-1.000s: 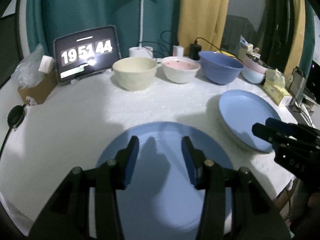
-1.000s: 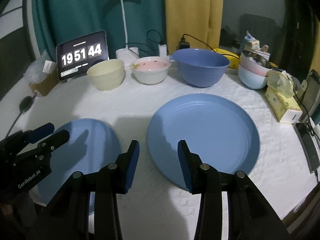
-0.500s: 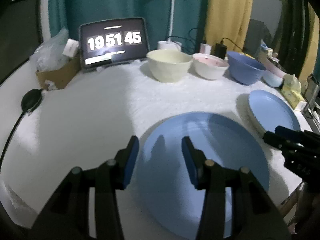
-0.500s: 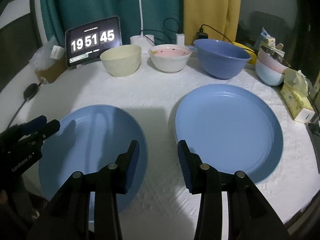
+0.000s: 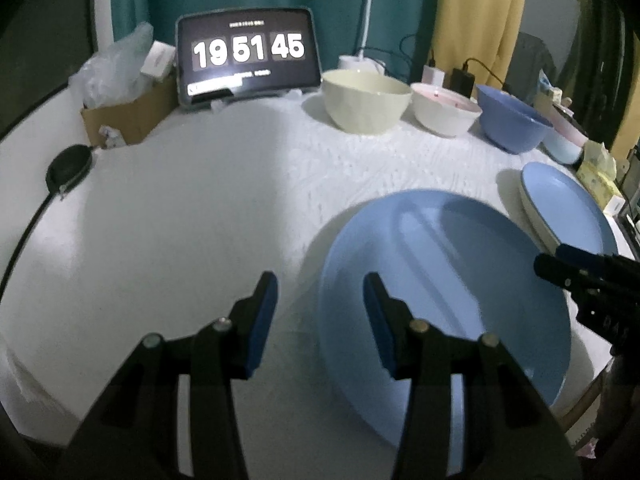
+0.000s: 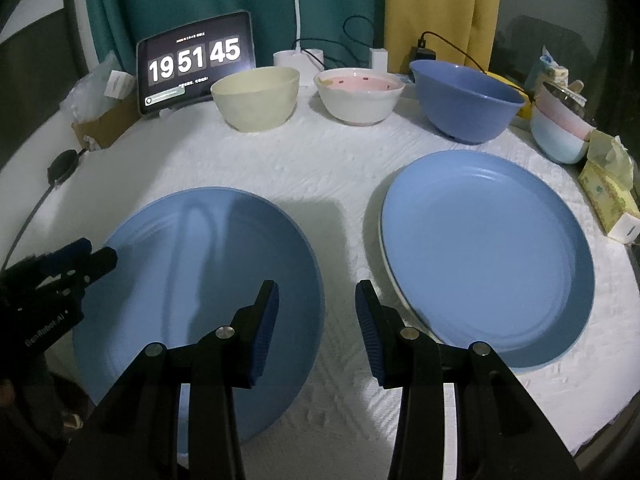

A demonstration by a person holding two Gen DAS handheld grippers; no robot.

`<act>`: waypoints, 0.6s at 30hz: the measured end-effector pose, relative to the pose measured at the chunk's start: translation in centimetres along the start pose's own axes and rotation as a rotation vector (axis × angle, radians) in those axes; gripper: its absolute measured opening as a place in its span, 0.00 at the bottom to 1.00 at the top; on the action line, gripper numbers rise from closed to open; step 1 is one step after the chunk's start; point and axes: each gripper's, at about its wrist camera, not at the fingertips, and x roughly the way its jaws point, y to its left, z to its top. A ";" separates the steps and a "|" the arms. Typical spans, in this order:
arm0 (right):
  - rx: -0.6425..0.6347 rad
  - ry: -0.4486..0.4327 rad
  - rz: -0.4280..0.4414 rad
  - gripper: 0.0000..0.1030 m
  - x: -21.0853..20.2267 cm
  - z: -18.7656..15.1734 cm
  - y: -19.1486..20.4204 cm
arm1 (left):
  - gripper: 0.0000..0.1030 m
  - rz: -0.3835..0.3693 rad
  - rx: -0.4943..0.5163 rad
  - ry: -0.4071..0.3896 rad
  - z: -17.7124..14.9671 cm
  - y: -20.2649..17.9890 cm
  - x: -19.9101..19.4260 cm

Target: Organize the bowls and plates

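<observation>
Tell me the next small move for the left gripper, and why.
Probably slide the left gripper right until its open fingers straddle the left plate's near rim. It holds nothing, and that plate lies flat on the table, apart from the right plate, so it looks like the one to lift and stack.

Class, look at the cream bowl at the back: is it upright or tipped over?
Upright. The cream bowl stands on its base on the table, open rim facing up.
</observation>
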 end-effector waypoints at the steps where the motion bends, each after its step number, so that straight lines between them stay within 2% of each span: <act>1: 0.001 0.002 0.001 0.41 0.1 -0.1 0.0 | 0.45 -0.001 0.001 0.005 -0.1 0.0 0.1; 12: 0.003 0.022 0.034 0.40 0.9 -0.3 0.1 | 0.44 -0.015 0.022 0.034 -1.0 -0.7 1.0; 18: -0.008 0.033 0.039 0.24 1.4 -0.6 0.4 | 0.33 -0.032 0.051 0.028 -1.0 -1.3 0.9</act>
